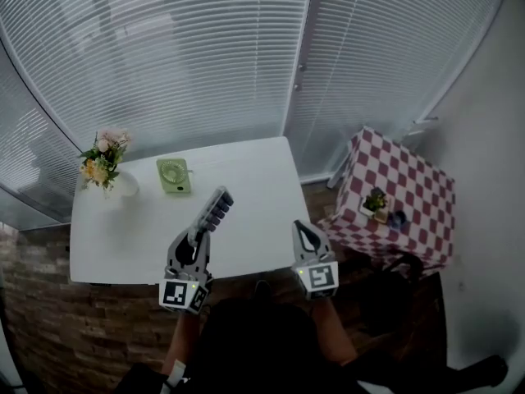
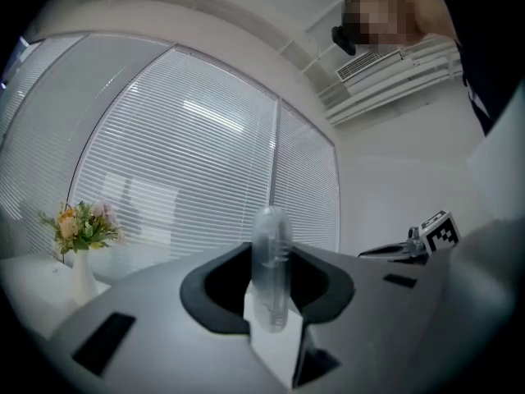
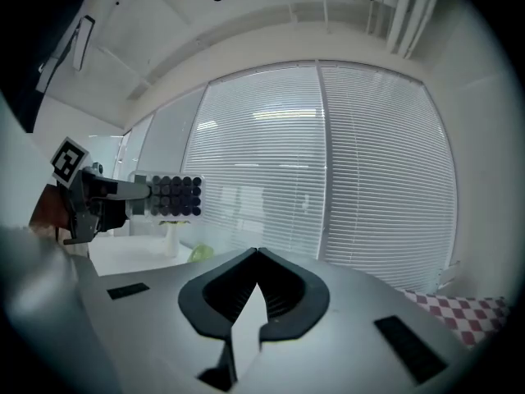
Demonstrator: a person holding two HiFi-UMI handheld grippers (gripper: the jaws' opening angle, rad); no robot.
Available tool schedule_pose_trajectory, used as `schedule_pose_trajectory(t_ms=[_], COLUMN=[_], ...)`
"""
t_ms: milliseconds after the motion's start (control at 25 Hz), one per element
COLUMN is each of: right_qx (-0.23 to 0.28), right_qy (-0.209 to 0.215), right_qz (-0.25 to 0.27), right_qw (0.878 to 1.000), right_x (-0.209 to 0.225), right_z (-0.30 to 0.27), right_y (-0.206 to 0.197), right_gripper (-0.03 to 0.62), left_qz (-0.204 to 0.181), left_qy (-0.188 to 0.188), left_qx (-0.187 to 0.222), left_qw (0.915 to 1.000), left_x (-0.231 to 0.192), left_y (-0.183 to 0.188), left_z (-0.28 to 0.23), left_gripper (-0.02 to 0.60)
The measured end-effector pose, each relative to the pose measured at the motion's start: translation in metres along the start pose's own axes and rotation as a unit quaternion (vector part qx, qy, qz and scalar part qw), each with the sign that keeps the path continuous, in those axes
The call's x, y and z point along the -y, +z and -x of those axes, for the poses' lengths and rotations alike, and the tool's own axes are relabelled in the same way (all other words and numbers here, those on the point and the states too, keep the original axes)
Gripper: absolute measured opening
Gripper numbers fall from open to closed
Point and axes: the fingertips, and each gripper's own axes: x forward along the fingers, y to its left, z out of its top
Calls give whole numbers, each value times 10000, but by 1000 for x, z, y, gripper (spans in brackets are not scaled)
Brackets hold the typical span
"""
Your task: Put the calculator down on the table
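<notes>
The calculator [image 1: 212, 212], grey with rows of dark round keys, is held above the front part of the white table [image 1: 254, 179]. My left gripper [image 1: 195, 238] is shut on its near end. In the left gripper view the calculator [image 2: 271, 265] stands edge-on between the jaws. The right gripper view shows its keys [image 3: 168, 195] facing sideways, off to the left. My right gripper [image 1: 302, 228] hovers by the table's front right corner with its jaw tips together and nothing in them; its own view shows the gripper [image 3: 257, 257] the same way.
A white vase of flowers [image 1: 102, 167] and a small green fan [image 1: 174, 176] stand at the table's back left. A side table with a red checked cloth [image 1: 410, 212] and a potted plant [image 1: 376, 202] is to the right. Blinds cover the windows behind.
</notes>
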Motion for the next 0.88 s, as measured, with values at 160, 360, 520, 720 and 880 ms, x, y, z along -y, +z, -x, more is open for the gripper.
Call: schedule_pose_trajectory(t_ms=[160, 360, 520, 720, 880], right_qx=[1, -116, -258, -129, -197], right_qy=[75, 73, -34, -48, -143], right_qz=[0, -18, -77, -28, -116], right_qw=[10000, 9999, 9996, 9999, 9996], right_x=[1, -1, -5, -10, -9], right_z=[-9, -18, -25, -39, -46], right_y=[3, -3, -2, 5, 6], right_gripper=[6, 6, 6, 6, 6], left_qz=[-32, -129, -187, -52, -148], left_qy=[100, 118, 123, 42, -82], left_qx=[-28, -53, -181, -42, -85], left_qw=[9999, 9998, 9996, 10000, 9998], left_x=[-5, -14, -29, -42, -44], left_y=[5, 7, 8, 13, 15], left_z=[-4, -7, -9, -21, -31], left_gripper=[103, 103, 103, 103, 103])
